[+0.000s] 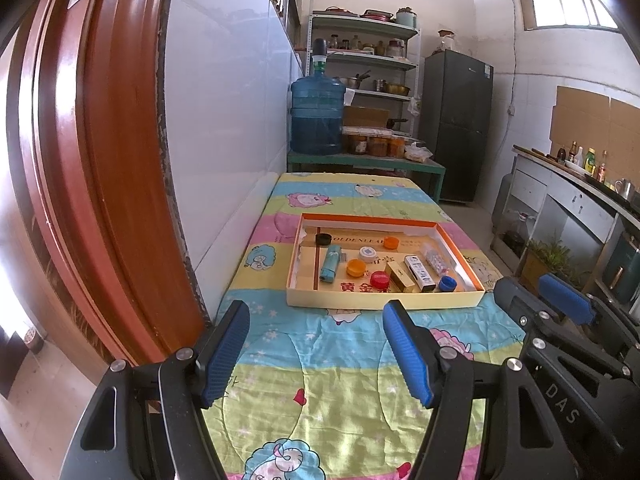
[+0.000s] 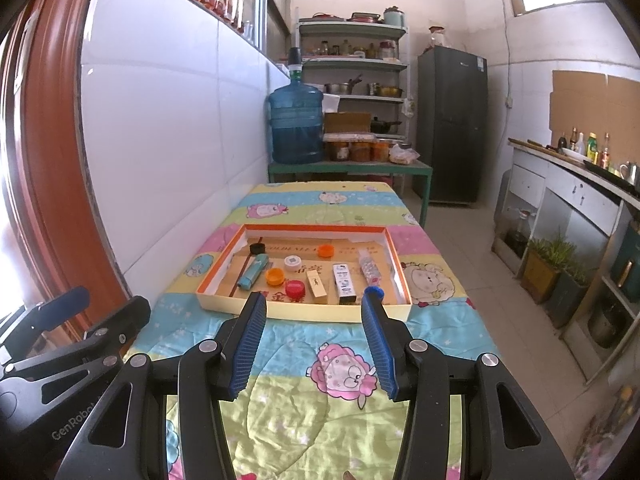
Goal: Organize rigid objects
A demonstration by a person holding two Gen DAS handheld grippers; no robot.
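A shallow cardboard box with an orange rim (image 1: 384, 299) (image 2: 304, 310) lies on the cartoon-print table cover. In it lie several bottle caps, among them a black one (image 1: 323, 238), an orange one (image 1: 356, 267), a red one (image 1: 379, 279) and a blue one (image 1: 447, 283), plus a teal lighter (image 1: 330, 262), a gold box (image 1: 401, 276) and a white box (image 1: 419, 272) (image 2: 344, 282). My left gripper (image 1: 316, 312) is open and empty, short of the box. My right gripper (image 2: 314, 300) is open and empty at the box's near wall.
A tiled wall and a red door frame (image 1: 100, 140) run along the left. A blue water jug (image 1: 317, 118) stands on a green bench beyond the table. A dark fridge (image 2: 452, 124), shelves and a kitchen counter (image 2: 568, 184) stand at the back and right.
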